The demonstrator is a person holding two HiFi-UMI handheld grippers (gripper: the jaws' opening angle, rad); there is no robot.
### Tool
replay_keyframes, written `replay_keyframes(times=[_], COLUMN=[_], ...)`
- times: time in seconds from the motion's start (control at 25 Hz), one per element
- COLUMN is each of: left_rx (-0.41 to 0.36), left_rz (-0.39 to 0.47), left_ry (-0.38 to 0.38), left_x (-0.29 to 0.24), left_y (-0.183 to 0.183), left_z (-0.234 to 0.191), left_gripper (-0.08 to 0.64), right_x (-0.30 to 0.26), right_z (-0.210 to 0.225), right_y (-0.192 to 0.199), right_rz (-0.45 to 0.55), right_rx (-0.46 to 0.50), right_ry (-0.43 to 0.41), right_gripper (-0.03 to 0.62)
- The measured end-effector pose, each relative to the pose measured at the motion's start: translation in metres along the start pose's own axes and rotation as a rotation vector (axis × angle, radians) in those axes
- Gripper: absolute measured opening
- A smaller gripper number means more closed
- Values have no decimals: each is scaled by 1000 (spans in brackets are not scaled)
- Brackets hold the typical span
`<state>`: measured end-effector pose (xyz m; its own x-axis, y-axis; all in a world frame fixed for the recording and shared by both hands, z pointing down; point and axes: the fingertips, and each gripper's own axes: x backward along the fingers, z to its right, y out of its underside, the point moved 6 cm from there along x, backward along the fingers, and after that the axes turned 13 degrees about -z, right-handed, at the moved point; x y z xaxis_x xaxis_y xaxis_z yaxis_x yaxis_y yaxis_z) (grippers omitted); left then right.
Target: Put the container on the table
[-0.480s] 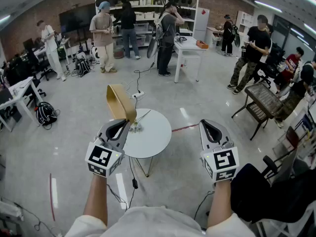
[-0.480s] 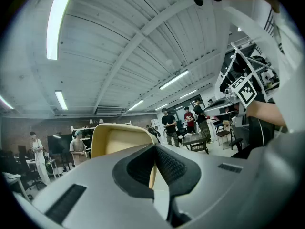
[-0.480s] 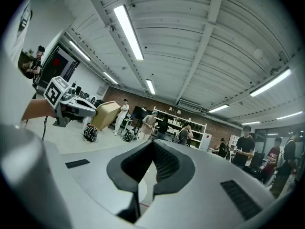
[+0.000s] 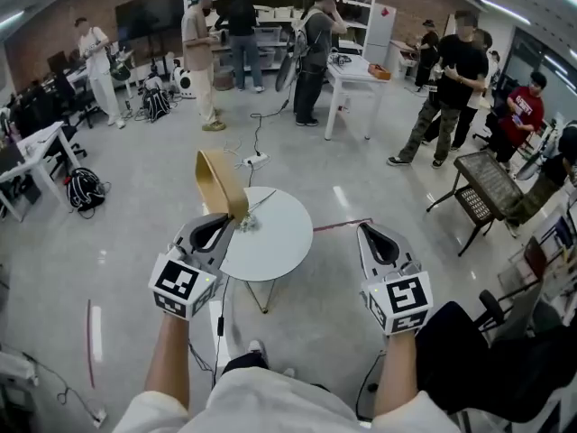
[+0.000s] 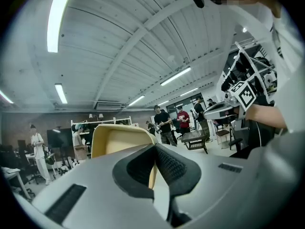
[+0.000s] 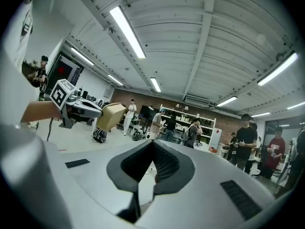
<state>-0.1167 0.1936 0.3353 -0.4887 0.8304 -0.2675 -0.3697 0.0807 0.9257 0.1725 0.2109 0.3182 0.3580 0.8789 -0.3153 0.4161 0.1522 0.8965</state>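
Observation:
A tan, open container [image 4: 221,183] hangs tilted above the left edge of the round white table [image 4: 284,242]. My left gripper [image 4: 236,219] is shut on its lower rim. In the left gripper view the container [image 5: 119,140] rises just beyond the gripper [image 5: 155,148], whose dark pads pinch its wall. My right gripper [image 4: 368,228] hovers to the right of the table, over the floor, shut with nothing in it. In the right gripper view its pads [image 6: 162,163] meet at the tip, and the container [image 6: 110,116] shows far left in the left gripper [image 6: 88,108].
A small bundle [image 4: 246,233] lies on the table near the left gripper's tip. Cables [image 4: 257,129] cross the floor behind and under the table. A black wire bench [image 4: 487,183] and a black chair [image 4: 491,318] stand at right. Several people stand at the back.
Both grippers keep nearly the same place, and the container stays gripped over the table's left edge. The head view has tipped down a little, and a shoe now shows below.

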Motion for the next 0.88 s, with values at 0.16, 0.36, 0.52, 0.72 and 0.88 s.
replay_keyframes(times=[0.16, 0.36, 0.52, 0.72, 0.88], left_rx=[9, -8, -49, -106, -124], left_rz=[-9, -15, -20, -13, -22], left_ry=[-7, -21, -6, 41, 80], left_x=[-27, -75, -129, -194, -242], left_y=[6, 12, 13, 12, 16], left_z=[-20, -63, -118, -182, -228], left_gripper=[23, 23, 23, 24, 24], right_x=[-35, -100, -166, -243, -297], right_z=[11, 28, 47, 66, 75], right_y=[0, -12, -34, -58, -68], right_rz=[-5, -10, -24, -11, -15], right_rx=[1, 23, 40, -20, -68], right_ry=[-31, -51, -40, -23, -9], right_gripper=[12, 12, 12, 14, 14])
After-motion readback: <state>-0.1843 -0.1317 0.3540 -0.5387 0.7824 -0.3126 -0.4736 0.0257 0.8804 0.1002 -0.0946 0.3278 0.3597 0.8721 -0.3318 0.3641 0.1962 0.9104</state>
